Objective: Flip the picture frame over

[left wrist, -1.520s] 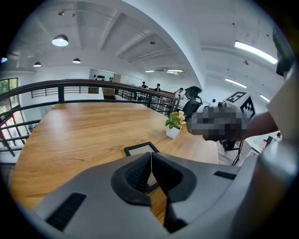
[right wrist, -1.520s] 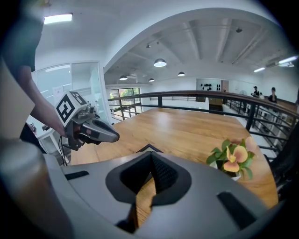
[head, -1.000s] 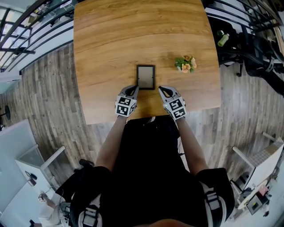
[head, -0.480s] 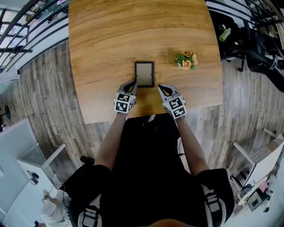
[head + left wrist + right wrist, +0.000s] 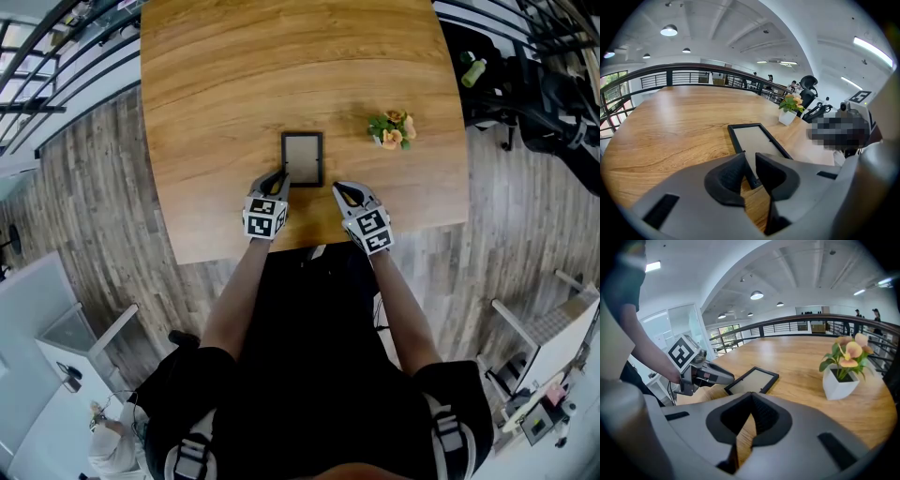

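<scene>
Picture frame point(image 5: 302, 158) lies flat on the wooden counter point(image 5: 281, 66), near the edge closest to you and roughly centred on your body, with its long sides running away from you. It's a slim rectangle with a thin black border all round and a plain, matte, pale grey-beige panel inside. In the left gripper view a small dark nub sits on the inner edge of each long rail. I can't tell from that whether the front or back faces up. Your left claw point(image 5: 279, 177) is down at the frame's near-left corner, angled downward, jaws opening. There's a narrow gap between the pads, and the corner's black rail shows through it. The pads aren't clamped on the rail, and I can't tell whether a tip touches the frame. Your right claw point(image 5: 338, 188) is clenched, jaws fully together with nothing between them. It's over bare counter just right of the frame's near-right corner, apart from the frame. Both claws point away from you, one on each side of the frame's near short edge. The right gripper view shows the frame left of centre with the left claw's tips at its near corner. A potted plant point(image 5: 393, 131) with a white pot, green leaves and peach-orange flowers stands upright further right and slightly beyond the frame. It's well apart from the frame and both claws.
</scene>
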Motion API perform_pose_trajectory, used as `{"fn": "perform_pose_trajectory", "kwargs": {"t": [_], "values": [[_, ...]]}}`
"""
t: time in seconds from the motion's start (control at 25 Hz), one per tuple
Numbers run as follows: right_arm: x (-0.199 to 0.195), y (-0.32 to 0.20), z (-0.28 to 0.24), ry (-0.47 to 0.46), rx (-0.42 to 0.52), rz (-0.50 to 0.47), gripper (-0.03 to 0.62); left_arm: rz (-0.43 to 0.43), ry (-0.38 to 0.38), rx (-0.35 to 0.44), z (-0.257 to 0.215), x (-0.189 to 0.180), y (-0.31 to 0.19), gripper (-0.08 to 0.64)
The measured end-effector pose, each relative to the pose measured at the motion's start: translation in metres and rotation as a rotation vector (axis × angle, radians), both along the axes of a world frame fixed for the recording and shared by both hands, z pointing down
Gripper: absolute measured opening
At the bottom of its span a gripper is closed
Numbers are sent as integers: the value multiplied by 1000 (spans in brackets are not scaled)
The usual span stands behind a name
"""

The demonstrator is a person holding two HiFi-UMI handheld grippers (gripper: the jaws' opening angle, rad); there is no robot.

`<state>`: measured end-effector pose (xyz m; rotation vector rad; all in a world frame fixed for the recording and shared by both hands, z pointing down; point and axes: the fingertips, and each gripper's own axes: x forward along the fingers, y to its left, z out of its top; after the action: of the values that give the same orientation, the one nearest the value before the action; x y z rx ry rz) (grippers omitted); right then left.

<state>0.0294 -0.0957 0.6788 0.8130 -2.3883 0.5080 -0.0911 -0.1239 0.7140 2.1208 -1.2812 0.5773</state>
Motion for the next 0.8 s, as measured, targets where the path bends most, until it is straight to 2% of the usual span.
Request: {"fn": "perform_pose_trajectory", "kwargs": {"t": [0.32,0.8], "values": [[4,-1,2,10,3,-2,5,-53,-21,-29,7,-2,-4,97],[11,-2,2,21,-13,-7,5,-107,-72,-76,20,-7,-6,94]]}}
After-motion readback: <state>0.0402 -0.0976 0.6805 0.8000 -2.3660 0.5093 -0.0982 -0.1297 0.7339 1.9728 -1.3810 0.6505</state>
